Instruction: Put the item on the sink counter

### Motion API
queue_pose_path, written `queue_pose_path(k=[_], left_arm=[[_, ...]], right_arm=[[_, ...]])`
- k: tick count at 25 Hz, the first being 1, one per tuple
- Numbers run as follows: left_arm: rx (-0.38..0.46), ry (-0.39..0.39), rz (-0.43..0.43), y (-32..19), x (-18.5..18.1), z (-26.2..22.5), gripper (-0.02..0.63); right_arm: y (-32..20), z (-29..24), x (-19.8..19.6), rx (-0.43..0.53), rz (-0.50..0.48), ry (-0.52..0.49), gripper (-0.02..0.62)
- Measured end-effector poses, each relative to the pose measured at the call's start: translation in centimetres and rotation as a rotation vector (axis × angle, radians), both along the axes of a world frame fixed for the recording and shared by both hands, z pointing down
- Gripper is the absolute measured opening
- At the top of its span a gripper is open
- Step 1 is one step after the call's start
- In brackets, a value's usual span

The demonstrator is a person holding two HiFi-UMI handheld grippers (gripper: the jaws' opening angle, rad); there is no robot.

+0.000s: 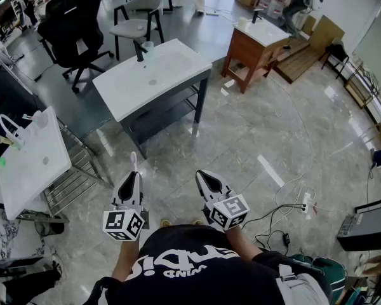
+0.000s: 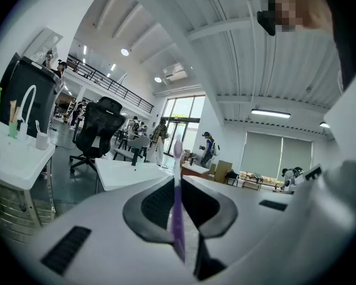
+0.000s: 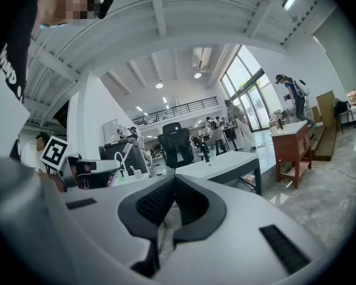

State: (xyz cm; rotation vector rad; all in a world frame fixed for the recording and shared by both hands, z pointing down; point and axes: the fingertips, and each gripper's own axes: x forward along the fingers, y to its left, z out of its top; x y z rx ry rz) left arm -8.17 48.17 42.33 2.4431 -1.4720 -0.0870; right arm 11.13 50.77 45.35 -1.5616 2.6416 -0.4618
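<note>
My left gripper (image 1: 133, 177) is shut on a purple toothbrush (image 1: 133, 161), whose pale head sticks out past the fingertips. In the left gripper view the toothbrush (image 2: 177, 158) stands upright, pinched between the dark pads of the left gripper (image 2: 178, 186). My right gripper (image 1: 206, 177) is beside it, and its jaws (image 3: 174, 180) meet with nothing between them. The white sink counter (image 1: 130, 84) on a dark frame, with a black tap, stands ahead across the tiled floor, well beyond both grippers. It also shows as the sink counter (image 2: 126, 174) and the sink counter (image 3: 226, 164) in the gripper views.
A second white sink (image 1: 32, 164) on a wire rack stands close at the left. A wooden vanity (image 1: 254, 53) is far right, and a black office chair (image 1: 70, 18) and a grey chair (image 1: 140, 11) are behind the counter. Cables and a power strip (image 1: 303, 202) lie on the floor at right.
</note>
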Motion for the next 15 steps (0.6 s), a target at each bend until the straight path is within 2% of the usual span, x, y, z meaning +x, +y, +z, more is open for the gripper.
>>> queue_pose_path(k=[15], left_arm=[[-0.019, 0.049, 0.04, 0.0, -3.8, 0.6, 0.051]], right_arm=[[1.0, 0.2, -4.8, -0.01, -0.004, -0.011, 0.017]])
